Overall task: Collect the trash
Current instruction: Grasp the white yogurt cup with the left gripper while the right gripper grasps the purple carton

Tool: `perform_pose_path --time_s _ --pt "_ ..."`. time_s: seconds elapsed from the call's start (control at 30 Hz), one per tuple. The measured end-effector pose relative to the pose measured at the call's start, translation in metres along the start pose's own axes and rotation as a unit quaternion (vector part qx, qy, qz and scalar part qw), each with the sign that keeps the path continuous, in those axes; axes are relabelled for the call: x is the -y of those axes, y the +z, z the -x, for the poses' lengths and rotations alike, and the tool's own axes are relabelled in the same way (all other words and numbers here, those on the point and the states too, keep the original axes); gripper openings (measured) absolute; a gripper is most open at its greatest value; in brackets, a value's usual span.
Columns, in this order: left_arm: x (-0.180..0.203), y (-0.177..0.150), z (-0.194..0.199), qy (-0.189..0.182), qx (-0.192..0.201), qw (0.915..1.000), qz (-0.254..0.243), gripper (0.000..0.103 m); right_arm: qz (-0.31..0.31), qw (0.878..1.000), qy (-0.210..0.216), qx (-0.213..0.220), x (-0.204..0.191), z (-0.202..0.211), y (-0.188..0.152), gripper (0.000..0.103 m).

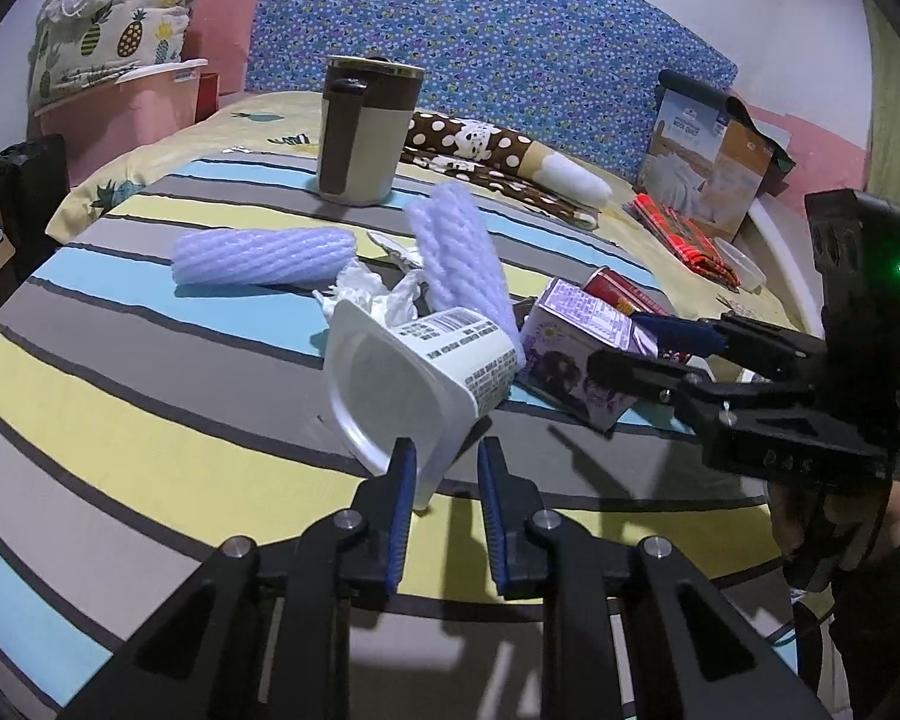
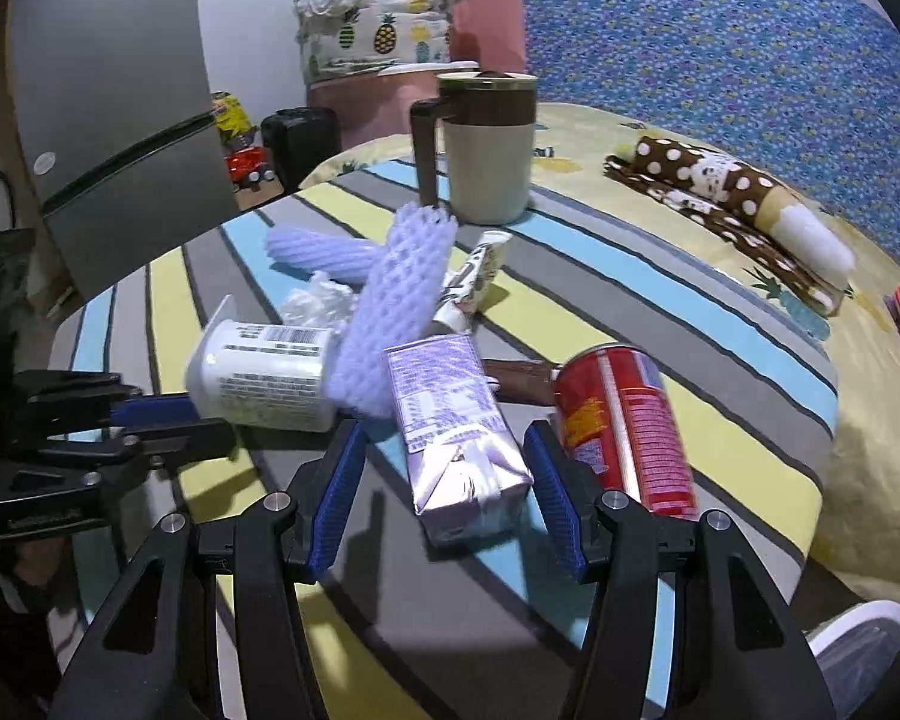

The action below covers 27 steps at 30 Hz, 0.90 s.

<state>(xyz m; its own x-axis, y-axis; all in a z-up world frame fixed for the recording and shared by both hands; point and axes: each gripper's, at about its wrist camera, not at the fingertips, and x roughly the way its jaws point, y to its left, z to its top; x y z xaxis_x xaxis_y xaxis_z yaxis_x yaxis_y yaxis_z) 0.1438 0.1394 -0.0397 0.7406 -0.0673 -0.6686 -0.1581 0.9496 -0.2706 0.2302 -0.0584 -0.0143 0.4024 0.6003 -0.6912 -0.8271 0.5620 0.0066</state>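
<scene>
Trash lies heaped on the striped bed. Left tongs (image 1: 444,468) have narrowed onto the rim of the white yogurt cup (image 1: 420,372), which lies tipped on its side, mouth toward them. Right tongs (image 2: 444,468) stand wide around the purple carton (image 2: 450,426), its long axis running straight away between the pads, not yet pinched.

Two purple foam net sleeves (image 1: 262,257) (image 1: 459,252). One white plastic cup (image 1: 417,375). One purple carton (image 2: 450,420). One red can (image 2: 621,420). One crumpled tissue (image 1: 369,294). One lidded mug (image 1: 363,132).
</scene>
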Motion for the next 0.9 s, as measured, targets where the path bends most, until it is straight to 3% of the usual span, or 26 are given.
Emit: perform_pose_path --time_s 0.1,0.13,0.17,0.2,0.5,0.57,0.9 --pt "-0.001 0.004 -0.004 -0.001 -0.002 1.0 0.0 0.022 -0.01 1.0 0.003 -0.005 0.002 -0.004 0.0 0.055" --pt "-0.001 0.006 -0.006 -0.003 -0.001 1.0 -0.001 0.022 -0.014 1.0 0.005 -0.005 0.002 -0.004 -0.001 0.052" --pt "-0.002 0.007 -0.007 -0.003 -0.002 1.0 -0.001 0.022 -0.018 1.0 0.005 -0.008 0.003 -0.005 -0.001 0.042" --pt "-0.002 0.009 -0.009 -0.005 -0.004 1.0 0.0 0.022 -0.02 1.0 0.002 -0.01 0.003 -0.005 -0.002 0.041" --pt "0.006 0.011 -0.017 -0.017 -0.012 0.9998 -0.008 0.022 -0.049 0.998 -0.02 -0.017 0.002 0.007 -0.01 0.04" --pt "0.009 0.009 -0.015 -0.018 -0.011 0.9997 -0.007 0.014 -0.06 0.998 -0.023 -0.017 0.002 0.012 -0.014 0.04" --pt "0.026 -0.001 0.006 -0.016 -0.004 0.9996 -0.021 0.008 -0.101 0.994 -0.039 -0.003 -0.001 0.041 -0.036 0.04"
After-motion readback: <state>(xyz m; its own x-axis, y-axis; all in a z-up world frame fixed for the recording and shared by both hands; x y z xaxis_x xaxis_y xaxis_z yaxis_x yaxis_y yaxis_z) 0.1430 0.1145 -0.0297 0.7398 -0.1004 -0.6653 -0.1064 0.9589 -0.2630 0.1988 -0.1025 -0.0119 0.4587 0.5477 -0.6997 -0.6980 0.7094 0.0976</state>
